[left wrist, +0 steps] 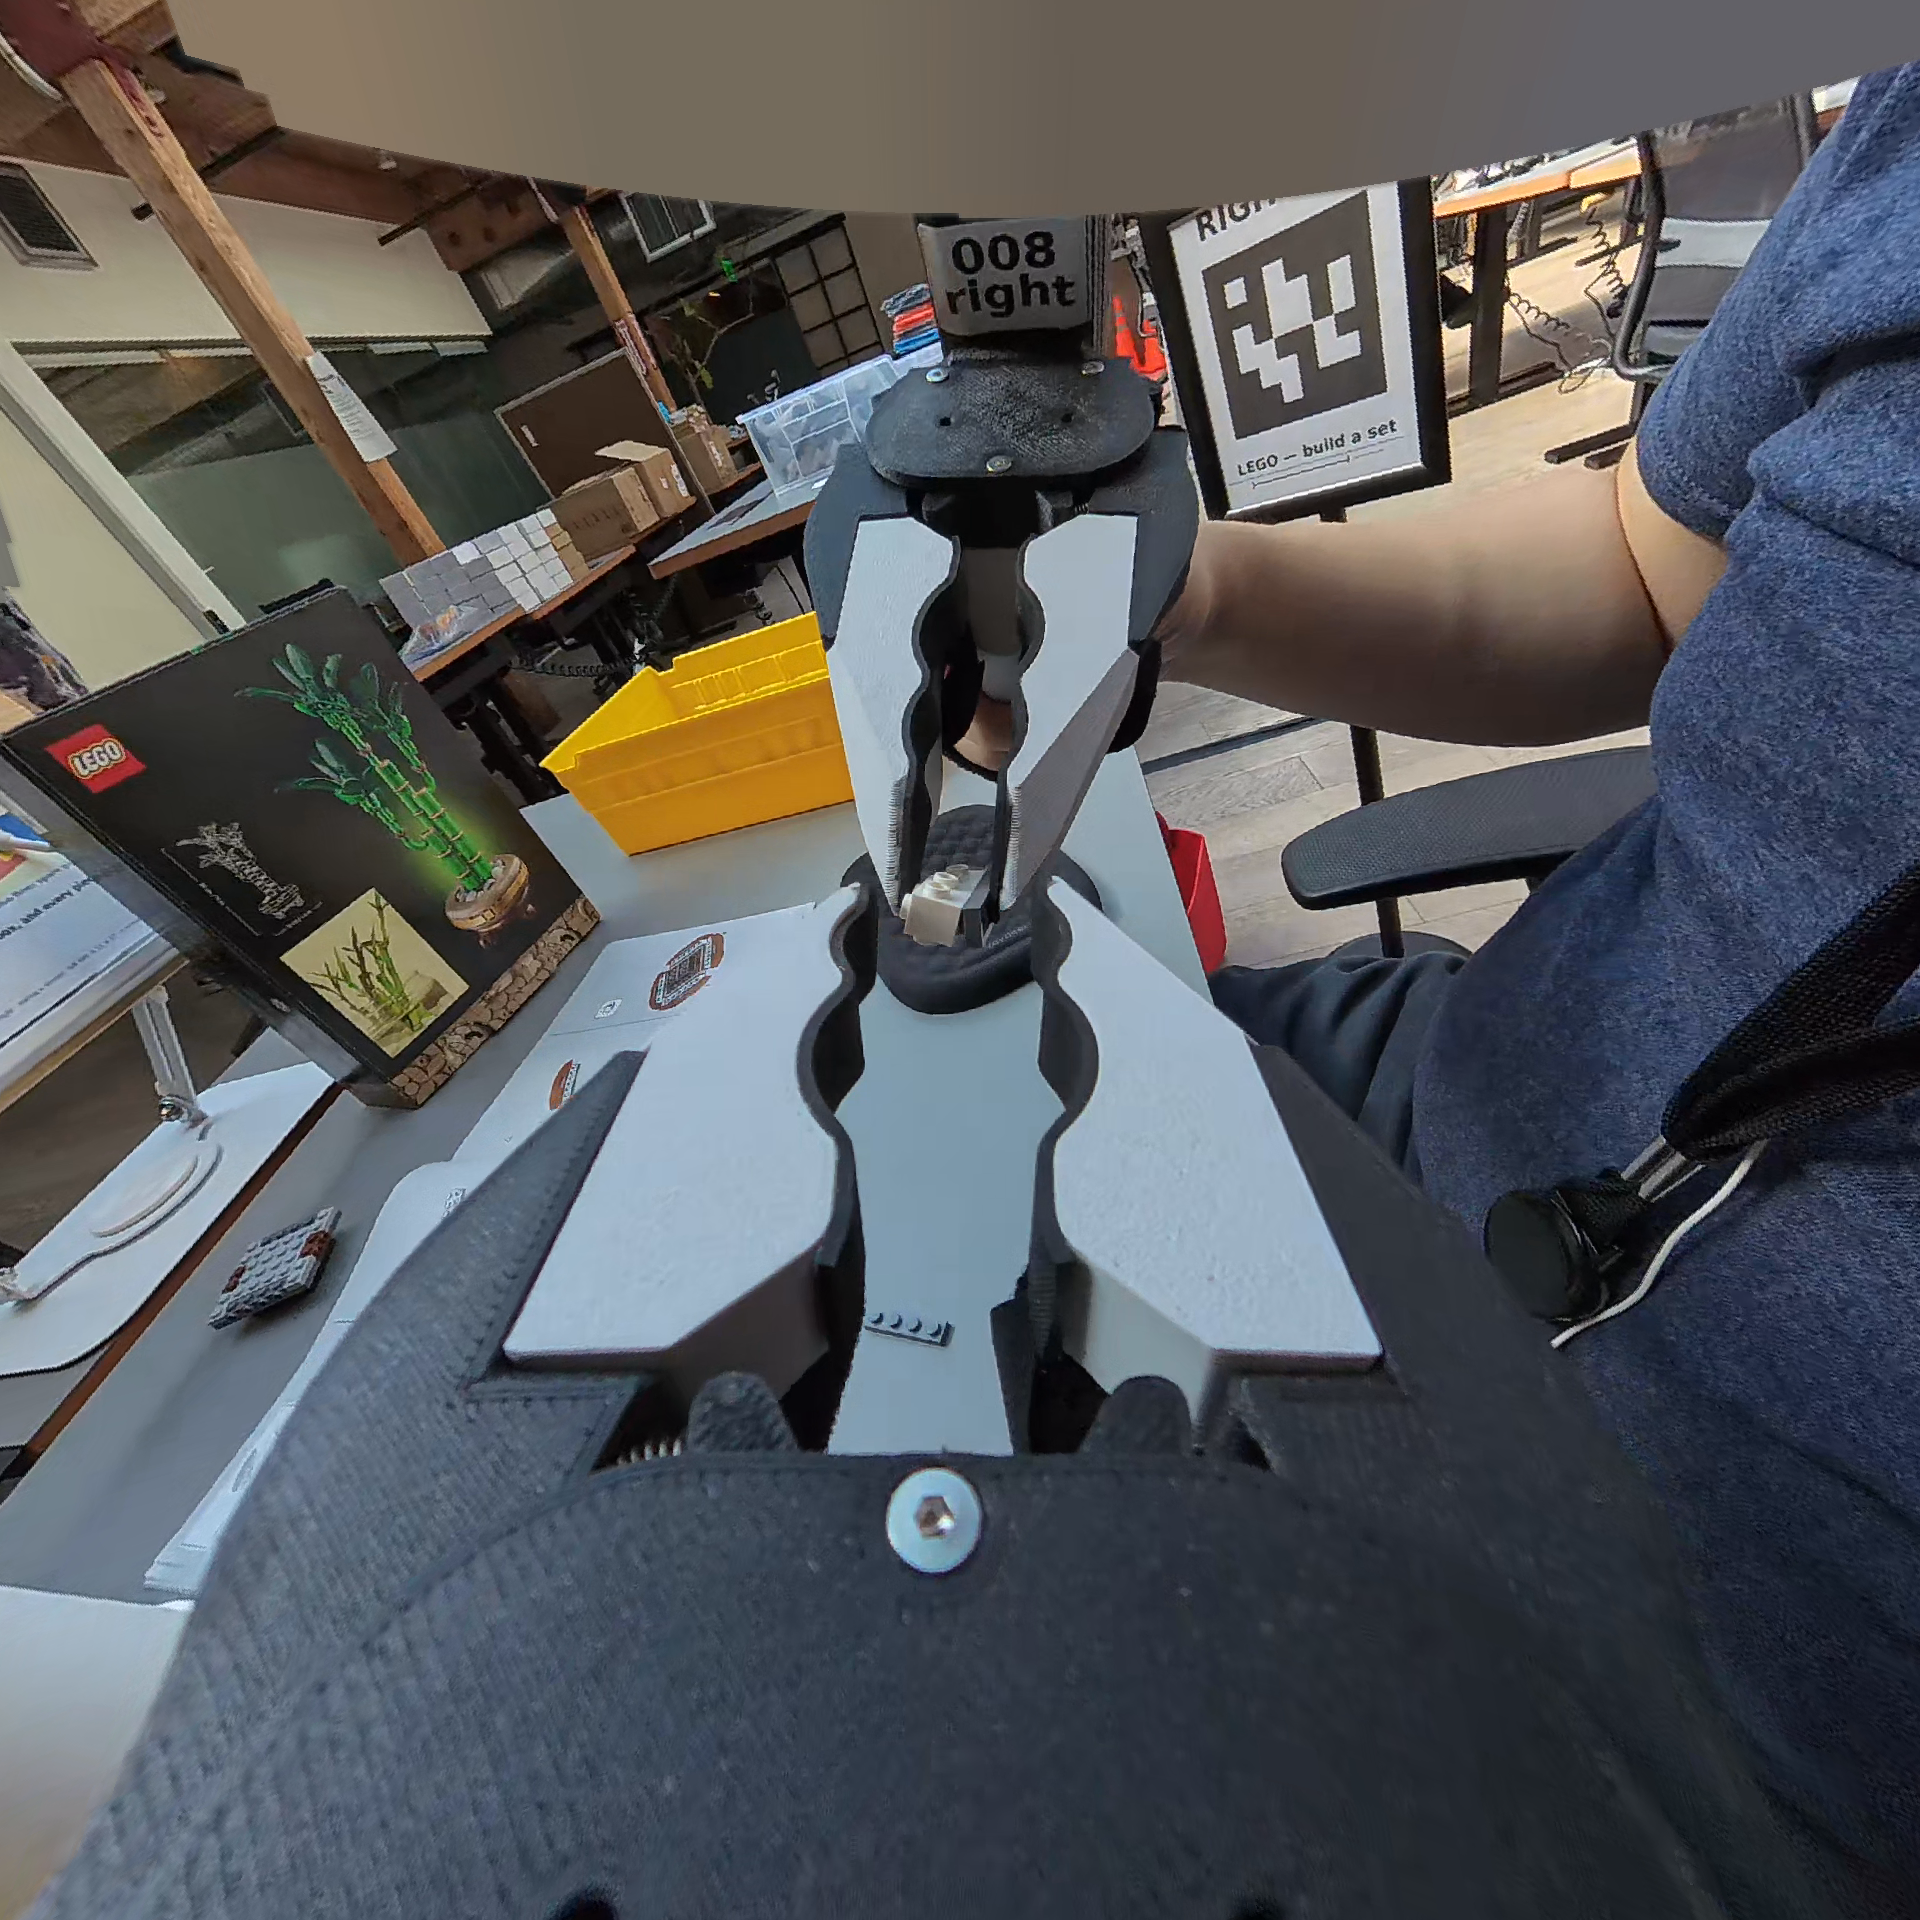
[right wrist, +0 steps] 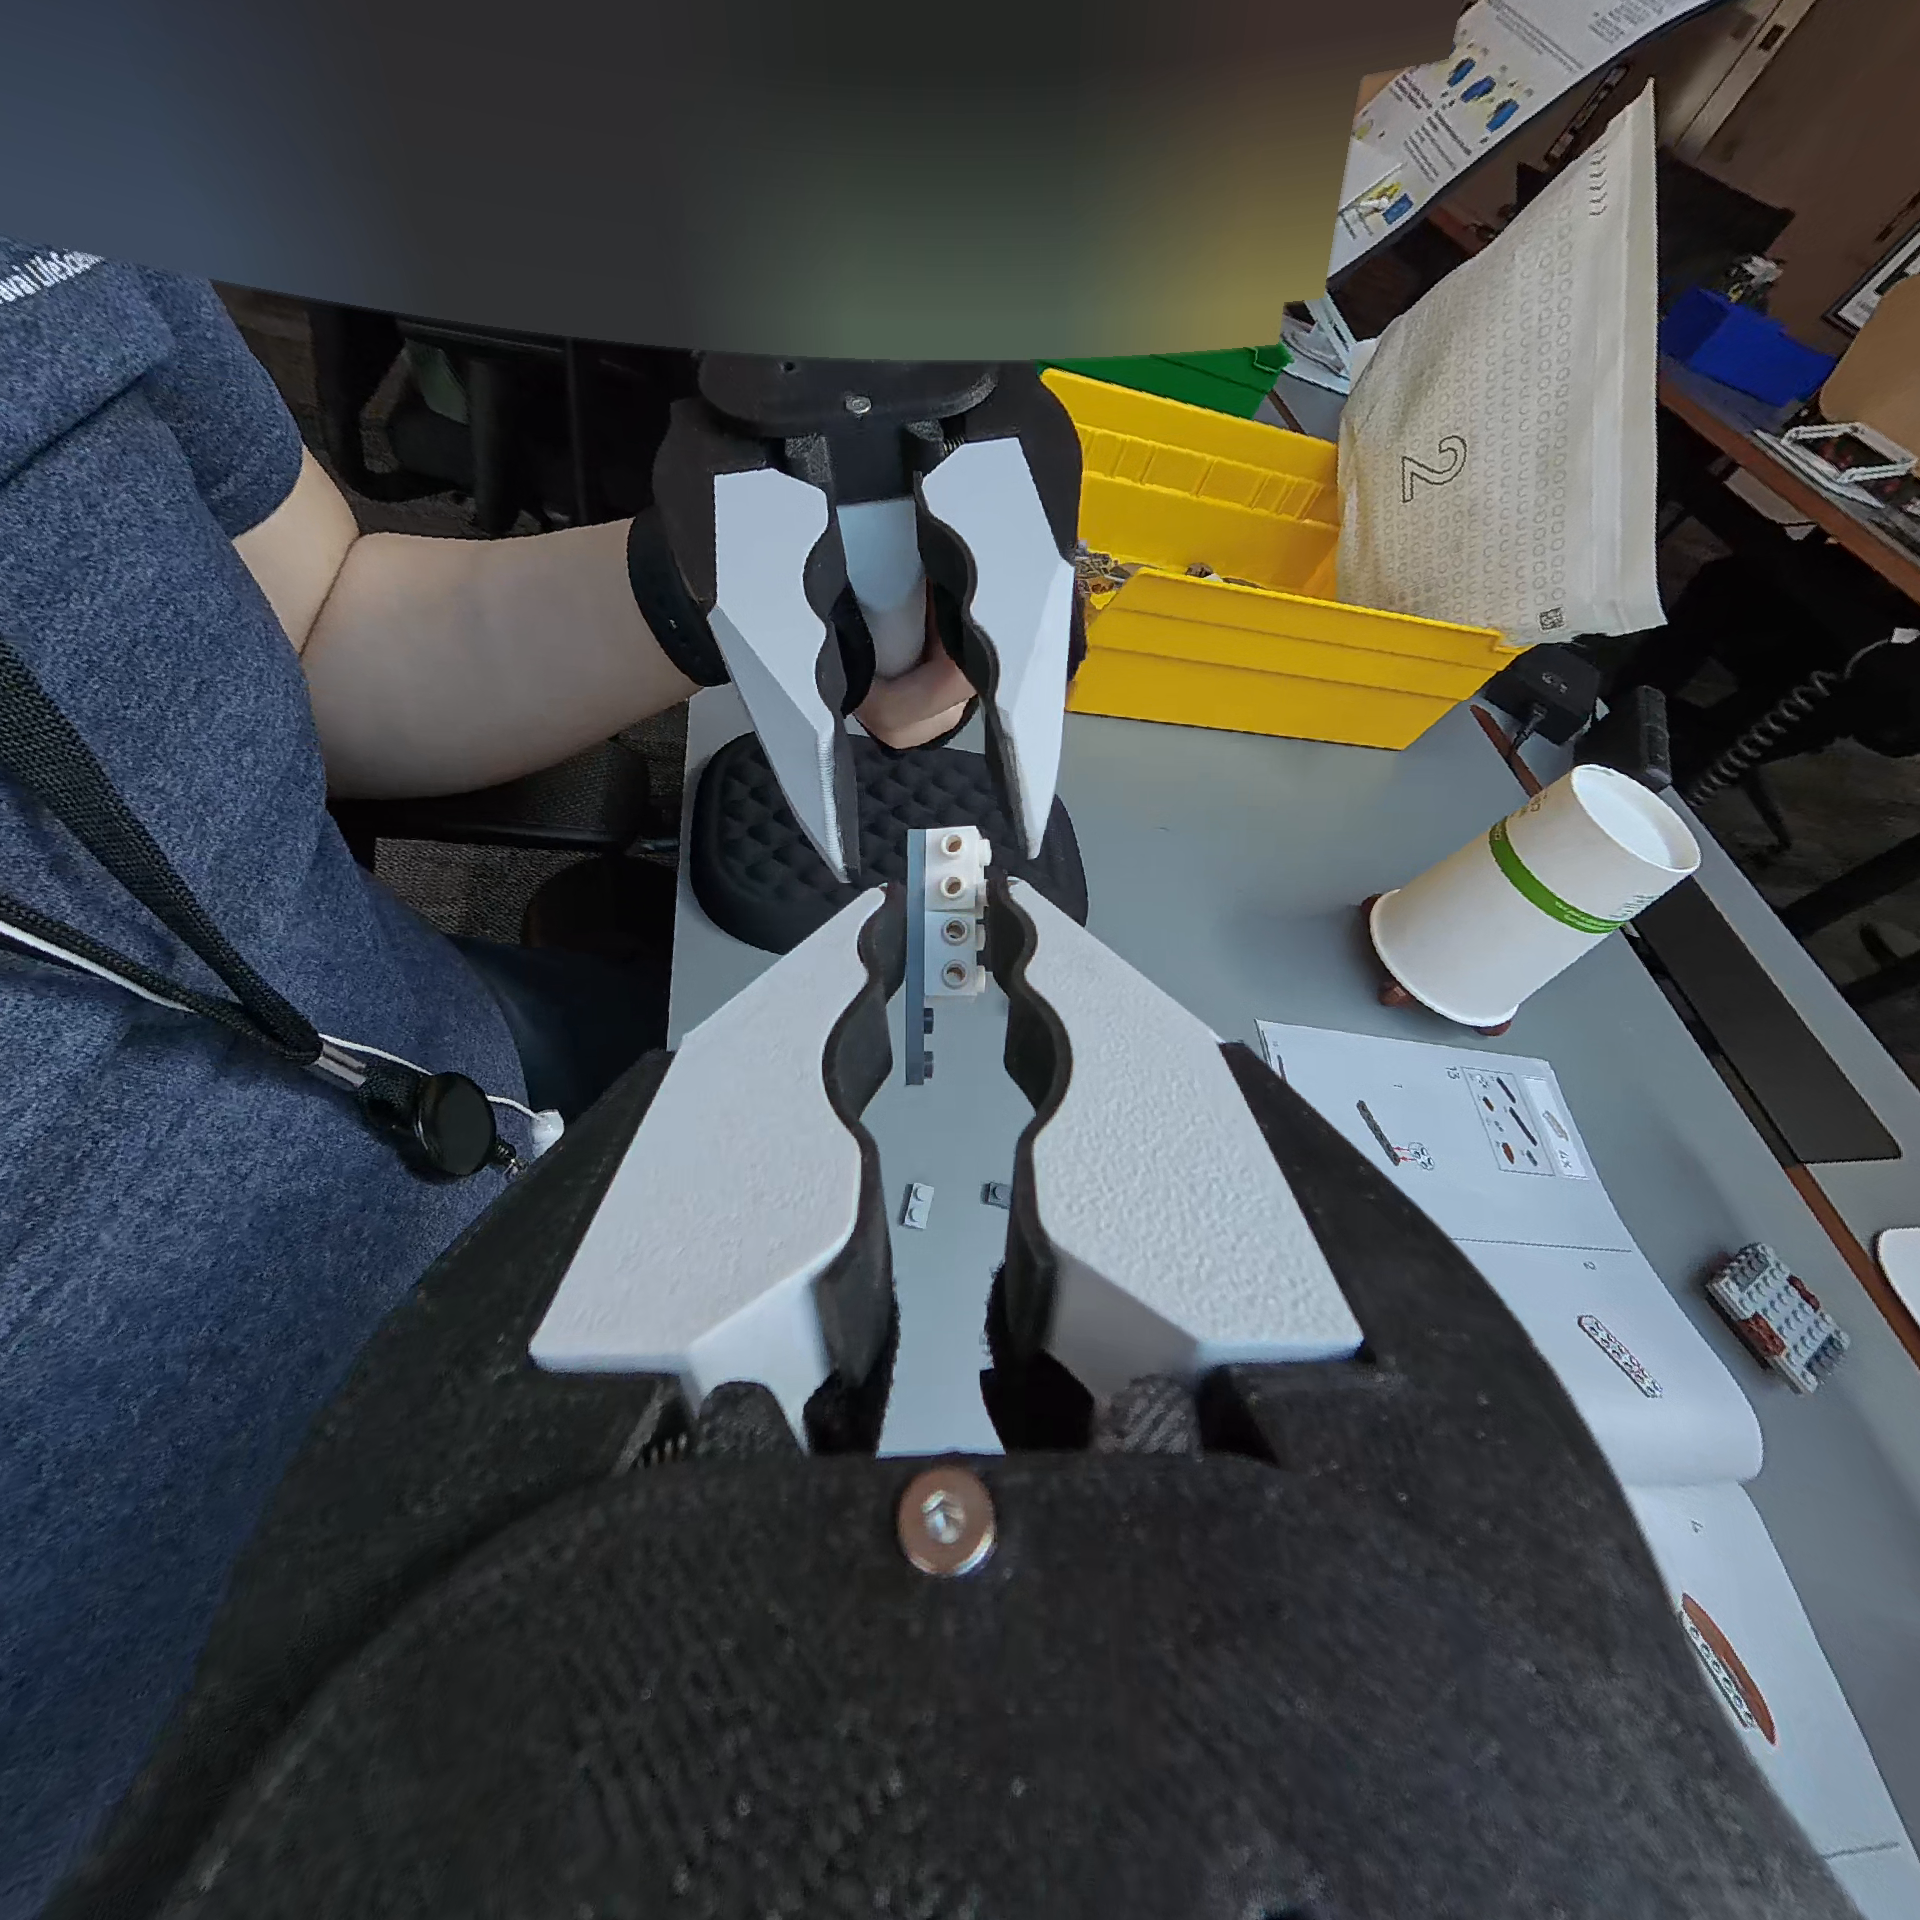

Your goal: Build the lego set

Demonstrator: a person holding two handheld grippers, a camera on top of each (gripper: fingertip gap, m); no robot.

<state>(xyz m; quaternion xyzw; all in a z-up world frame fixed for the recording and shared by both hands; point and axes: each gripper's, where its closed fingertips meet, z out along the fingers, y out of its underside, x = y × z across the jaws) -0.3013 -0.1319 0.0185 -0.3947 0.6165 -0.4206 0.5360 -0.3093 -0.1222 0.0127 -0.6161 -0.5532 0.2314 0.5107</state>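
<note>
Your right tool pinches the grey plate with white stud bricks, held up at 12 o'clock so your left tool, jaws apart and empty, can reach it.

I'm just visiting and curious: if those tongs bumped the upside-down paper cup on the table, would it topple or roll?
Probably it would tip easily: the paper cup looks thin, empty and light, and already sits tilted on small brown pieces. Once down it would likely roll in a curve, since it tapers. Squeezed hard, its wall would probably dent.
</note>
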